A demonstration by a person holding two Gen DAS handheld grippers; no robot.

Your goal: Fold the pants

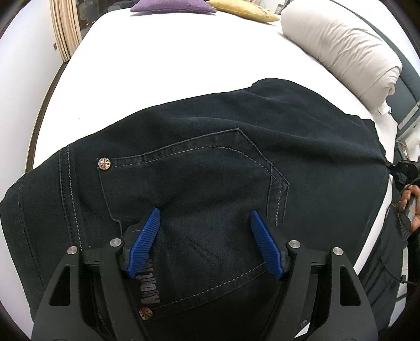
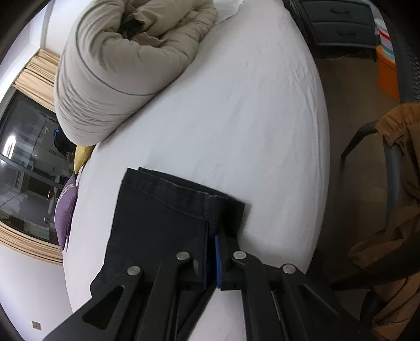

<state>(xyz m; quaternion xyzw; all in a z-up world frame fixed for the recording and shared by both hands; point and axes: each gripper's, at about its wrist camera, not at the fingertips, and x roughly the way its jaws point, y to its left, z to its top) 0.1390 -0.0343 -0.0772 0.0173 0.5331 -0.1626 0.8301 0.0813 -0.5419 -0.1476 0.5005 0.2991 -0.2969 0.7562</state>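
Dark navy pants (image 1: 210, 157) with pale stitching, white bed (image 1: 157, 65), purple cushion (image 1: 170, 5), blue-ribbed jaws

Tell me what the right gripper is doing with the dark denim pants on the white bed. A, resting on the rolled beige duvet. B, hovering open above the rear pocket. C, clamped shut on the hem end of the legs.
C: the right gripper has its jaws closed on the dark denim pants beside the stitched hem, on the white bed.

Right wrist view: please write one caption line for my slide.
Right hand-held gripper shut on the hem end of dark denim pants on a white bed sheet, beside a rolled beige duvet.
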